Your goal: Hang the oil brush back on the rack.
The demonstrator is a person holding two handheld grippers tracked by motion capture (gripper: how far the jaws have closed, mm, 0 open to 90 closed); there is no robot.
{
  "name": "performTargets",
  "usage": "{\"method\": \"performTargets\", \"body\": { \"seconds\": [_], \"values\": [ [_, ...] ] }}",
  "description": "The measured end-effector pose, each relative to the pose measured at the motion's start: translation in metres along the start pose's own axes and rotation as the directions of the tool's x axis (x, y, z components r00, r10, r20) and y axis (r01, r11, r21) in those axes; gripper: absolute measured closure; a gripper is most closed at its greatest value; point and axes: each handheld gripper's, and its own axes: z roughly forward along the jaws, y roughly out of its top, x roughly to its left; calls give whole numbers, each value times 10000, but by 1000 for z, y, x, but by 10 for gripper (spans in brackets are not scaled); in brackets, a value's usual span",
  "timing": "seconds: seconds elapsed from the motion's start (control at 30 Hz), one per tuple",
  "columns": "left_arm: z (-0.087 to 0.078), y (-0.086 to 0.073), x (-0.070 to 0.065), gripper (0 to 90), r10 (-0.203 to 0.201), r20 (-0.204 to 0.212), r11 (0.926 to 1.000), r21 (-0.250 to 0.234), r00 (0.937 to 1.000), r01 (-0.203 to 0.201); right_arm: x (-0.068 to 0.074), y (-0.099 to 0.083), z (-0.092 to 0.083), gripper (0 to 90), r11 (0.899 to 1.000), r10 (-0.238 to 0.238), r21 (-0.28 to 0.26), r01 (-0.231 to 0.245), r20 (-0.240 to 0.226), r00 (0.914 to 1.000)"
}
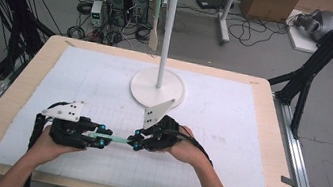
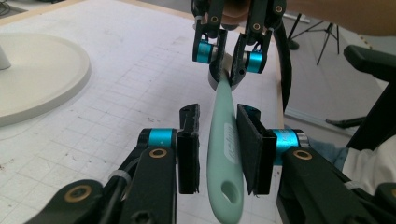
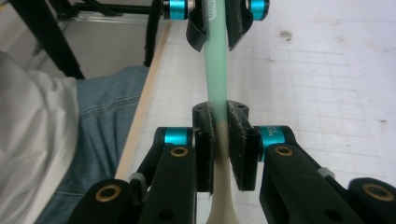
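Note:
A slim utensil with a mint-green handle (image 1: pixel 115 139) and a cream end lies level between my two grippers, low over the white mat. My left gripper (image 1: pixel 99 139) has the handle's holed end (image 2: pixel 224 154) between its jaws; the right pad touches it, the left pad stands off with a gap, so the gripper (image 2: pixel 217 112) is open. My right gripper (image 1: pixel 136 143) is shut on the neck, where green turns to cream (image 3: pixel 217 116). The left gripper view has the right gripper (image 2: pixel 227 70) facing it. The right gripper view has the left gripper (image 3: pixel 215 28) at the top.
A white stand with a round base (image 1: pixel 157 88) and a tall pole rises just behind the grippers; a pale spatula (image 1: pixel 154 31) hangs from its hooks. The gridded white mat (image 1: pixel 229 134) covers the wooden table. The table's near edge and a person's lap (image 3: pixel 107 116) are close.

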Motion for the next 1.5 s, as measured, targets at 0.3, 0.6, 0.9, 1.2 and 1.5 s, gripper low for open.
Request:
{"method": "performTargets", "body": {
  "seconds": [0.3, 0.6, 0.9, 1.2, 1.5],
  "values": [
    [-3, -1, 2, 816, 22, 217, 10000, -42, 9998, -21, 1, 1, -1, 842, 9997, -245, 63, 242, 431, 9988],
    [-3, -1, -1, 832, 187, 205, 9998, -67, 9996, -185, 3, 2, 0, 819, 9996, -221, 174, 214, 408, 9989],
    [1, 1, -4, 831, 447, 183, 9986, 291, 9988, -452, 7, 10, 16, 827, 9924, -515, 1135, 465, 421, 9978],
    [-6, 1, 0, 709, -28, -160, 9993, -370, 9999, 22, 7, 6, 13, 847, 9987, -446, 289, 427, 686, 9966],
    [-5, 2, -1, 798, -41, -54, 9982, -605, 10000, 38, 7, 7, 15, 845, 9987, -500, -7, 503, 889, 9948]
  ]
}}
